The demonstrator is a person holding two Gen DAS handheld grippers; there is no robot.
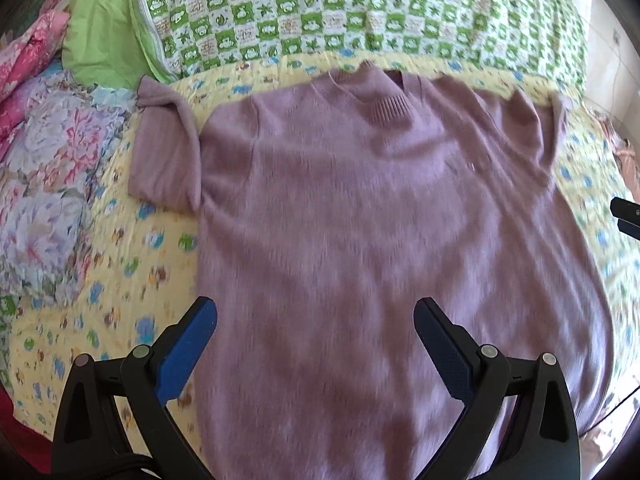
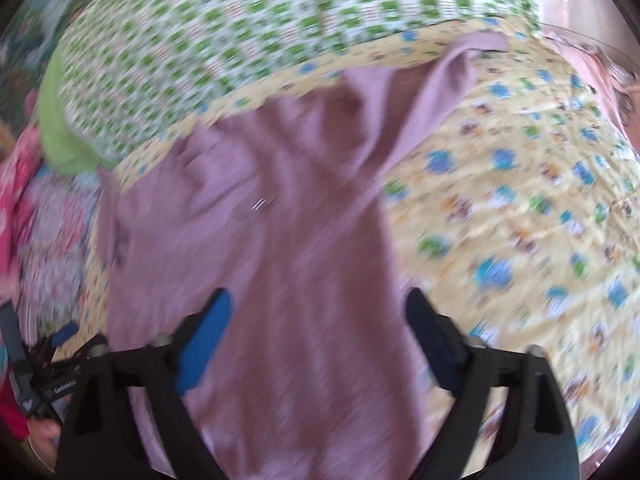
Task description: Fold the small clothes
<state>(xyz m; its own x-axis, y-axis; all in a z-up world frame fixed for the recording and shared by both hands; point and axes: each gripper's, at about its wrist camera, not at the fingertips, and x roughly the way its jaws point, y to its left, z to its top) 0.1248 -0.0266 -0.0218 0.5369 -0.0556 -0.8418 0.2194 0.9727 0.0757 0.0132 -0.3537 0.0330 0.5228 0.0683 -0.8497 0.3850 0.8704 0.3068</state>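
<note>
Left wrist view shows the mauve knitted sweater [image 1: 360, 208] lying flat, front up, on the yellow quilt [image 1: 120, 280] of the bed, one sleeve [image 1: 168, 152] folded beside the body. It looks soft, light and limp, so it will sag; better to pinch hem or shoulder. Left hand-held gripper [image 1: 316, 340] and right hand-held gripper [image 2: 320, 332] are both spread, holding nothing.

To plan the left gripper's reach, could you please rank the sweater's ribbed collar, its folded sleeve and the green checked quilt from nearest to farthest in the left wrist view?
From the left gripper:
1. Folded sleeve, upper left.
2. Ribbed collar, straight ahead.
3. Green checked quilt, beyond the collar.
</note>
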